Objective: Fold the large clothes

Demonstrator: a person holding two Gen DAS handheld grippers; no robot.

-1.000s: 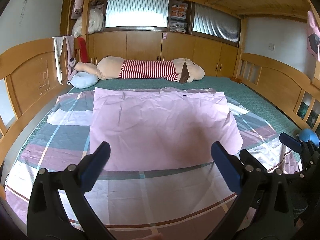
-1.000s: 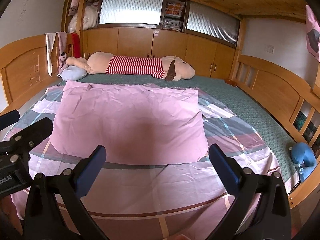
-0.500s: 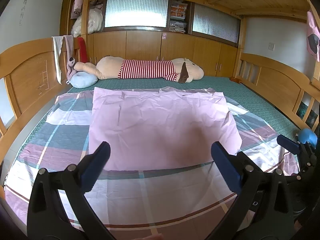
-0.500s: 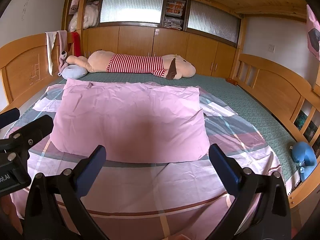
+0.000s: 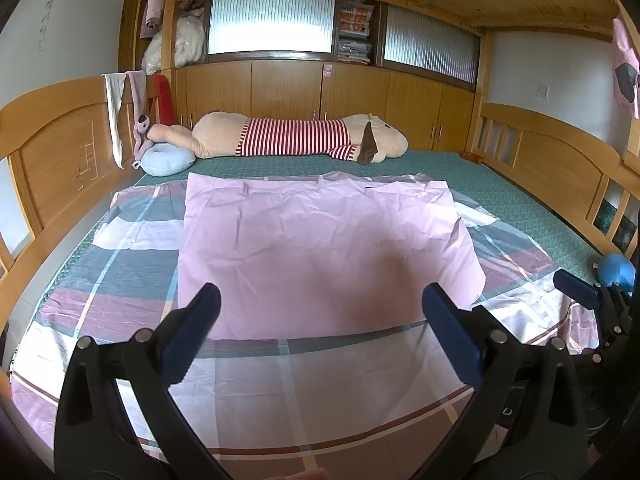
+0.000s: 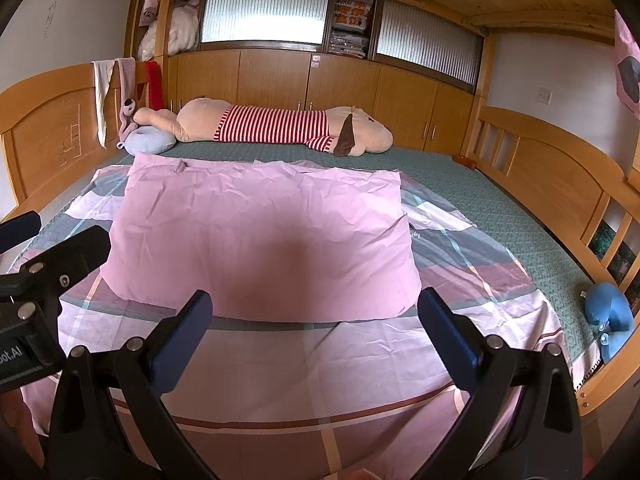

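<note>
A large checked sheet (image 5: 132,280) in pink, grey and white lies spread across the bed (image 5: 512,200), with its plain pink part (image 5: 320,248) folded over the middle, edges roughly square and the surface creased. The near edge of the sheet hangs toward the foot of the bed, just under both claws.

The left claw (image 5: 320,320) stands wide, its blue-padded fingers (image 5: 192,332) well apart and holding nothing, above the near part of the sheet. The right claw (image 6: 312,320) is likewise wide and bare-handed, hovering over the same near edge; it shows at the right edge of the left wrist view.

Up in the open cubby between the two ribbed glass panels, a stack of packaged goods (image 6: 350,28) sits with a red-and-white label on top; its letters are too blurred to read. The left-hand cubby holds white bundled bedding (image 5: 176,44).

A long plush toy in a red-striped shirt (image 5: 296,136) lies along the far side of the bed, beside a pale blue cushion (image 5: 166,160). Faint handwriting (image 5: 46,20) marks the left wall, unreadable.
</note>
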